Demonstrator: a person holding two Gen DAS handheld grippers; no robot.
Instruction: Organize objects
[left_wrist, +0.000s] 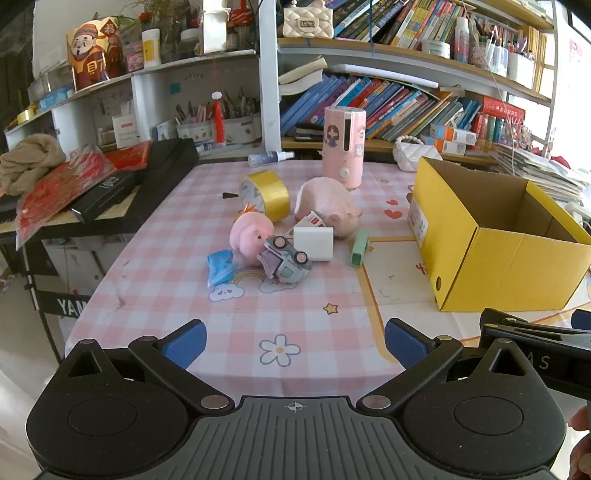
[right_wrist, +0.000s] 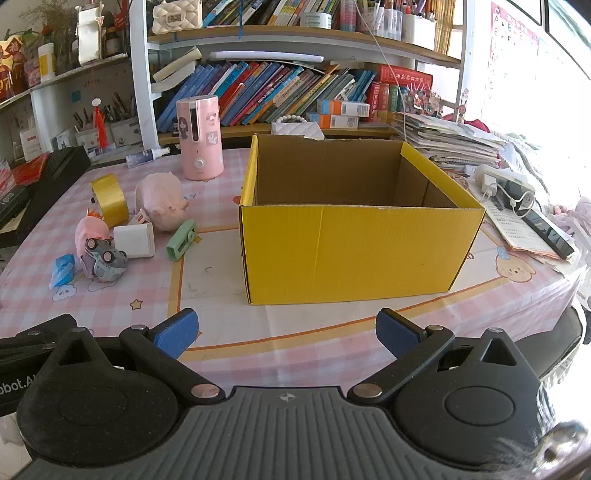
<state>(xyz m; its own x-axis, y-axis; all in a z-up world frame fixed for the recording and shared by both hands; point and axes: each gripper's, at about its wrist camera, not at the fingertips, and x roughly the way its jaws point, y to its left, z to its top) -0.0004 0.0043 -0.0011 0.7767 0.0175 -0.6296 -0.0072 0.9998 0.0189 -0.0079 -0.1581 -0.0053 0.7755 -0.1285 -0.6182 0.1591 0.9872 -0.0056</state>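
Starting out: both the left tongs (left_wrist: 295, 341) and right tongs (right_wrist: 286, 332) hang released and empty. Toys, with a toy car (left_wrist: 286, 260), cluster at the yellow box's (right_wrist: 351, 251) nine o'clock on the worktop (left_wrist: 166, 258). Next comes reaching toward one.

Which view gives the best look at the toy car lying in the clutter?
The left wrist view: the toy car lies near the picture's centre, tipped over with wheels showing. In the right wrist view the same car sits far left, smaller and more distorted, still unobstructed.
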